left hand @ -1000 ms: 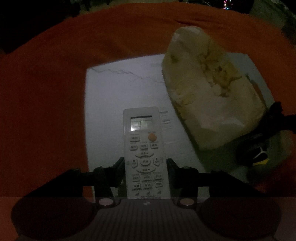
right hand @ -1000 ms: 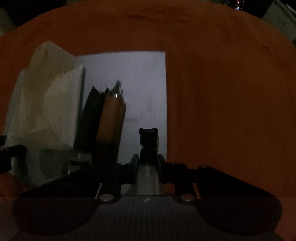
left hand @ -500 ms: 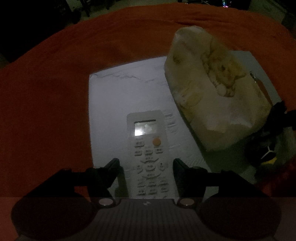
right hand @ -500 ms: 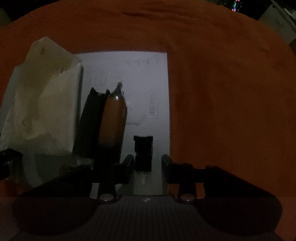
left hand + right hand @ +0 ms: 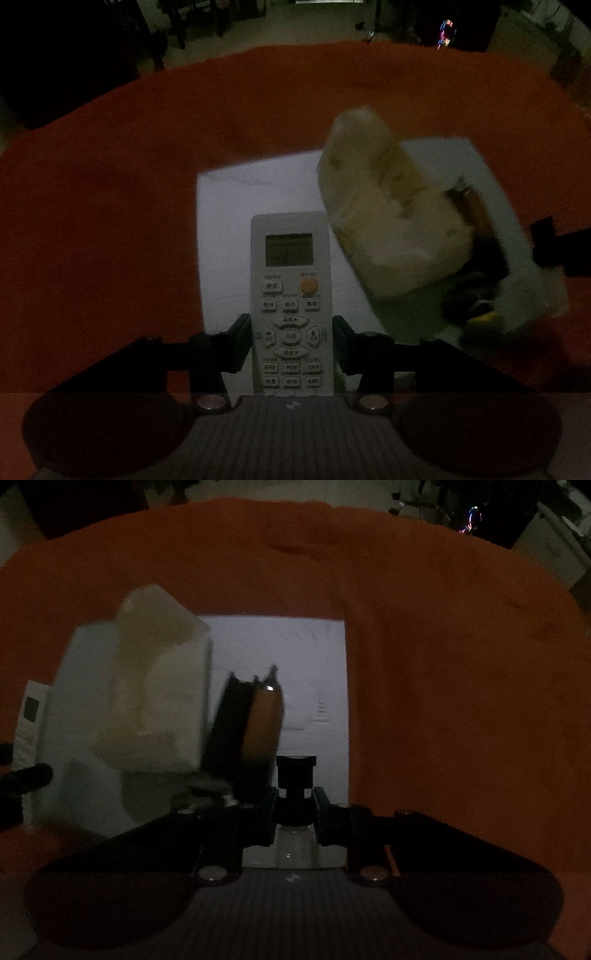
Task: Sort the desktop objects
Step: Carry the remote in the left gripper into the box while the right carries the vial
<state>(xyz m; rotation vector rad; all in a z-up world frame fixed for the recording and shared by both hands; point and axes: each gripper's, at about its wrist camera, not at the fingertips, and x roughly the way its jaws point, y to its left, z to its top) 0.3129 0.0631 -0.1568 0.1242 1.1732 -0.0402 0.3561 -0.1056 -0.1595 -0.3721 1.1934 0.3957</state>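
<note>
My left gripper (image 5: 291,334) is shut on a white air-conditioner remote (image 5: 290,280) with an orange button and holds it above the white mat (image 5: 229,236). My right gripper (image 5: 295,805) is shut on a small clear bottle with a black cap (image 5: 296,775), lifted over the right part of the same mat (image 5: 314,657). A cream tissue pack (image 5: 388,221) stands on the mat between the two; it also shows in the right wrist view (image 5: 147,701). The remote shows at the left edge of the right wrist view (image 5: 31,720).
An orange and black packet (image 5: 258,731) lies beside the tissue pack. Small dark items with a yellow bit (image 5: 476,302) sit at the pack's near end. The mat lies on a red-orange cloth (image 5: 110,221). Dark room and furniture lie beyond the table.
Both grippers opened half a second ago, then closed again. The left now holds the remote and the right holds the bottle, both raised and pulled back from the mat.
</note>
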